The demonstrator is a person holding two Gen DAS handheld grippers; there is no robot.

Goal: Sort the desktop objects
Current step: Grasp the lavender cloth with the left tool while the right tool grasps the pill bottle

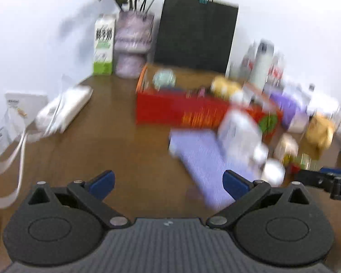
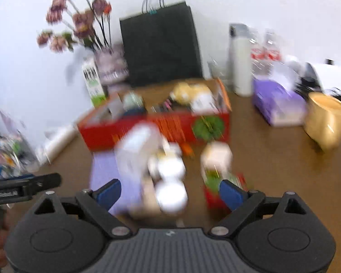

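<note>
Both views are blurred by motion. A red open box (image 1: 177, 111) (image 2: 152, 125) holding several small items stands mid-table. In front of it lie a lilac notebook (image 1: 200, 159) (image 2: 102, 173), a white box (image 1: 236, 129) (image 2: 138, 145), white round items (image 2: 170, 188) and a small carton with red and green print (image 2: 216, 166). My left gripper (image 1: 168, 185) is open over bare wood, its blue pads apart with nothing between them. My right gripper (image 2: 169, 193) is open above the white items, not gripping any. Each gripper shows at the edge of the other's view.
At the back stand a black paper bag (image 1: 195, 34) (image 2: 159, 43), a vase of dried flowers (image 1: 131, 45), a green-white carton (image 1: 103, 47) and a white bottle (image 2: 241, 66). A purple tissue box (image 2: 277, 104) and a tan cup (image 2: 325, 122) sit right. White packets (image 1: 66, 109) lie left.
</note>
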